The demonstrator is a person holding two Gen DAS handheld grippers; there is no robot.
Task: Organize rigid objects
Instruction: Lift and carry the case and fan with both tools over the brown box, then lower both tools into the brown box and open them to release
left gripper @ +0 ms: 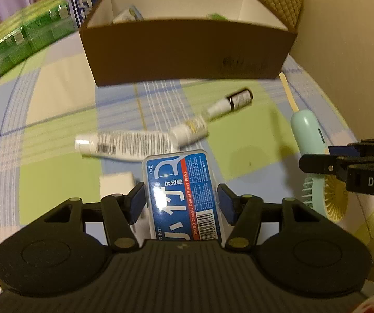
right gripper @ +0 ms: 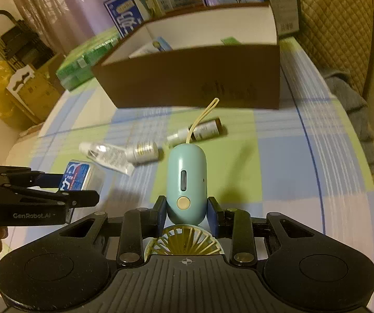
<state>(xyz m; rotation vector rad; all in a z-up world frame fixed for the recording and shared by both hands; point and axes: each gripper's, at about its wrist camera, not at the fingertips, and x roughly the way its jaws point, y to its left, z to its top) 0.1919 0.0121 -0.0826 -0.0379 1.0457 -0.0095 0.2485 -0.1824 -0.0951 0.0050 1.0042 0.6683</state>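
Two rigid plastics: flat floss box [left gripper: 180, 195], rounded fan [right gripper: 186, 182].

Table [right gripper: 278, 161] under a checked cloth of blue, green and cream squares. On it, at the far side: open brown box [left gripper: 187, 54], white inside. Beside the box's left end, a green wrapped pack [left gripper: 28, 36]. Nearer, lying flat in a loose row: white tube [left gripper: 124, 143], small white bottle [left gripper: 188, 130], dark spray bottle [left gripper: 235, 100]. Small white block [left gripper: 116, 184] at the near edge, partly hidden.
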